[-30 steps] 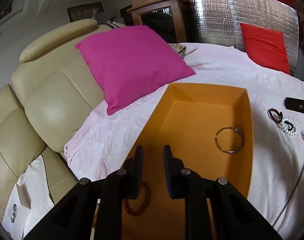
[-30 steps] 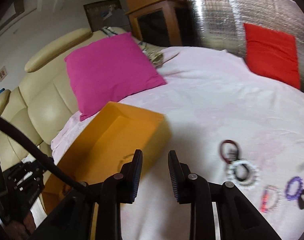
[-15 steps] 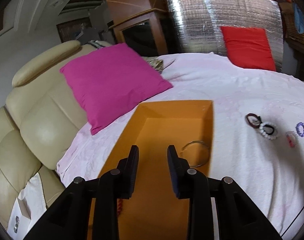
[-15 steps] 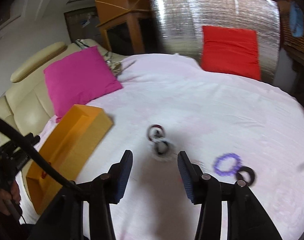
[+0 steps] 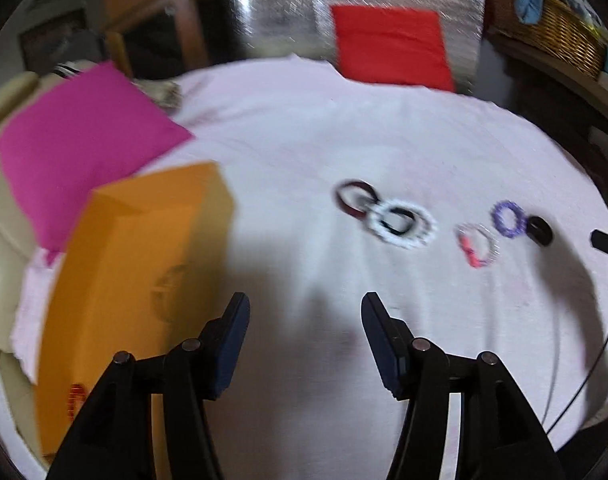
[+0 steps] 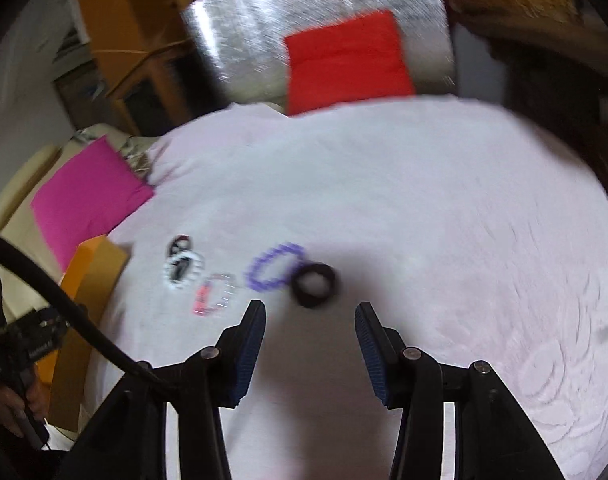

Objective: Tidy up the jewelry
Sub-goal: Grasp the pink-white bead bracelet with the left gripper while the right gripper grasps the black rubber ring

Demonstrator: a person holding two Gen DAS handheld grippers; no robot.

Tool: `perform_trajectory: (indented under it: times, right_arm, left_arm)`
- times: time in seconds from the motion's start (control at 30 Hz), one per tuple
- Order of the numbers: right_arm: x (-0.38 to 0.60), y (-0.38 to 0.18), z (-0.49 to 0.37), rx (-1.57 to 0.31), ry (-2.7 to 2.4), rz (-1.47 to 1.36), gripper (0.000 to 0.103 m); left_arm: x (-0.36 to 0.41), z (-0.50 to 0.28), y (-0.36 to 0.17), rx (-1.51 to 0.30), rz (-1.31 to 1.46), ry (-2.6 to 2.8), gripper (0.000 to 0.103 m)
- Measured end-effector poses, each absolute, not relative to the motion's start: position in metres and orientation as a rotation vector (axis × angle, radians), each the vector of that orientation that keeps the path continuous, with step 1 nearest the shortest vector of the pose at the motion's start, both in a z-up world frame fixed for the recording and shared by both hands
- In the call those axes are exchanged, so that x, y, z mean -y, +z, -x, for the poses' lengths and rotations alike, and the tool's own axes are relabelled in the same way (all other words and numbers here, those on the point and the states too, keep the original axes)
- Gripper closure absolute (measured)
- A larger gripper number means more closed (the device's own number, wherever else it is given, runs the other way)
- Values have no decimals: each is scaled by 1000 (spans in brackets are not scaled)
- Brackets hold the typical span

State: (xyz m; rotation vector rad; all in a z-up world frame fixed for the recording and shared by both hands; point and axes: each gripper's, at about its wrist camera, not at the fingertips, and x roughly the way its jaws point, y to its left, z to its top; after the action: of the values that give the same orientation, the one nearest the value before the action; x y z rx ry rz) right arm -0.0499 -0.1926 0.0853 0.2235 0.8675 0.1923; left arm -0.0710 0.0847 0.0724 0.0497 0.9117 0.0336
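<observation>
An orange box lies on the pink sheet at left; a red bead bracelet shows inside it. On the sheet lie a dark red ring, a white bead bracelet, a pink-and-clear bracelet, a purple bracelet and a black ring. My left gripper is open and empty, right of the box. My right gripper is open and empty, just short of the black ring, with the purple bracelet to its left.
A magenta cushion leans behind the box. A red cushion stands against a silver panel at the back. A wicker basket is at the back right. A black cable crosses the right wrist view.
Both grippers have swung right and opened wider. The left one left the box for the bare sheet. The right one now faces the black ring and purple bracelet.
</observation>
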Motion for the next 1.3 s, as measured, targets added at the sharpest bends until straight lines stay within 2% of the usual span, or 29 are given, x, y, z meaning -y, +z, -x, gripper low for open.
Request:
perform_trajectory:
  times: [0.2, 0.5, 0.67, 0.73, 0.83, 0.93, 1.03, 1.1, 1.2, 1.3]
  right_arm:
    - [221, 65, 39, -928, 209, -301, 56]
    - [198, 55, 3, -927, 205, -305, 56]
    - [184, 37, -20, -972, 171, -259, 70]
    - [184, 33, -23, -983, 158, -234, 83]
    - [184, 34, -21, -972, 162, -196, 92]
    - [187, 36, -16, -962, 162, -187, 94]
    - [192, 43, -9, -944, 169, -195, 95]
    - [195, 46, -6, -937, 174, -203, 95]
    - [197, 47, -3, -940, 185, -217, 95]
    - [195, 47, -2, -941, 191, -212, 95]
  left_arm:
    - [-63, 53, 64, -927, -11, -32, 44]
    - [1, 33, 55, -932, -7, -168, 44]
    - [22, 14, 41, -962, 34, -192, 44]
    - [28, 7, 31, -997, 31, -202, 44]
    - [38, 2, 25, -1022, 17, -226, 52]
    - [48, -3, 27, -1022, 33, -286, 62]
    - [54, -7, 25, -1029, 32, -311, 76]
    - [53, -8, 24, -1028, 53, -316, 79]
    - [44, -8, 24, -1025, 87, -327, 94]
    - [44, -8, 22, -1023, 90, -335, 94]
